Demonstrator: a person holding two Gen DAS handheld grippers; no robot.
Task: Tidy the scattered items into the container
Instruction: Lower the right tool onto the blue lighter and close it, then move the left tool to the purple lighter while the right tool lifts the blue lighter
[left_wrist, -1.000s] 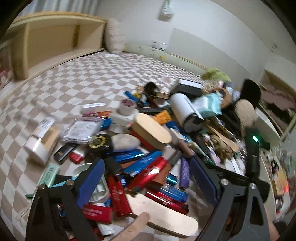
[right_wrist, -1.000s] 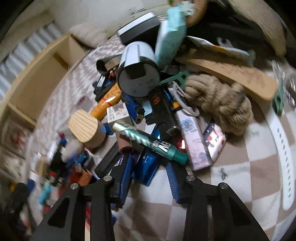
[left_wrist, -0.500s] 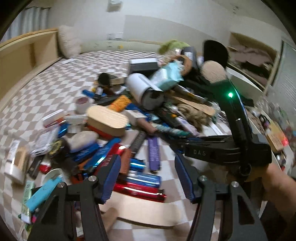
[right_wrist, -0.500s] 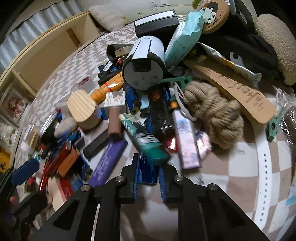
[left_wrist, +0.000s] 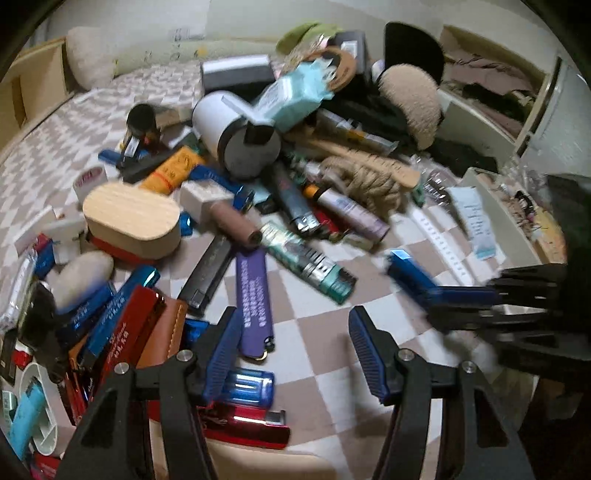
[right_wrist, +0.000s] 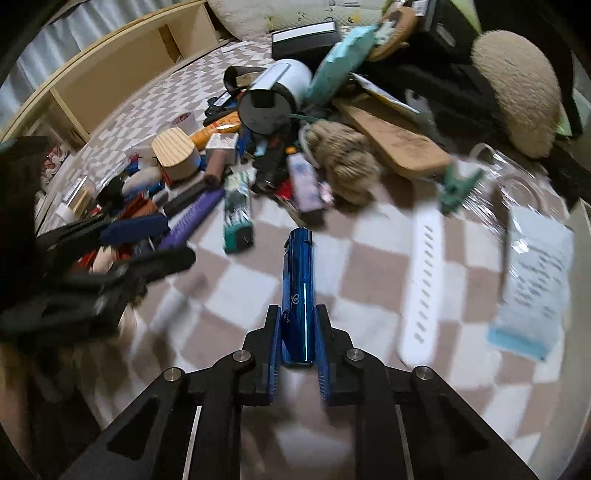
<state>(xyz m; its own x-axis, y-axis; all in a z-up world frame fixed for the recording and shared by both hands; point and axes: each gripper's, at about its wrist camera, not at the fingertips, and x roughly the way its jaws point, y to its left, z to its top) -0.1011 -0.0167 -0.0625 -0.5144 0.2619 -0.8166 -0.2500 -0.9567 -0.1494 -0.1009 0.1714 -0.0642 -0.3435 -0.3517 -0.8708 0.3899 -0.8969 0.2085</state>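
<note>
The right gripper (right_wrist: 298, 345) is clamping a glossy blue lighter (right_wrist: 297, 291) between its blue pads, the lighter sticking straight out toward twelve o'clock above the checkered bedcover (right_wrist: 354, 266). In the left wrist view the same lighter (left_wrist: 410, 275) is showing at about three o'clock, blurred, held out from the dark right gripper (left_wrist: 458, 299).

The left gripper (left_wrist: 291, 354) is standing partly open, its jaws having narrowed from a wider spread in the last second, with nothing between them but bare checkered cover. Just off its left pad, at about nine o'clock, a purple flat case (left_wrist: 253, 299) is lying lengthwise, and a translucent blue lighter (left_wrist: 245, 387) is resting beneath that finger beside a red metallic lighter (left_wrist: 243, 424).

The heap is filling the upper half of both views. A teal patterned lighter (left_wrist: 310, 260) is lying just past the purple case toward one o'clock. A wooden-lidded oval box (left_wrist: 133, 221) is sitting at ten o'clock, a white cylinder with a dark end (left_wrist: 236, 136) at twelve, and a coil of tan rope (left_wrist: 364, 177) toward one o'clock. A white perforated strap (right_wrist: 421, 280) is lying at three o'clock of the held lighter in the right wrist view, well apart from it. No container can be told for certain in either view.
</note>
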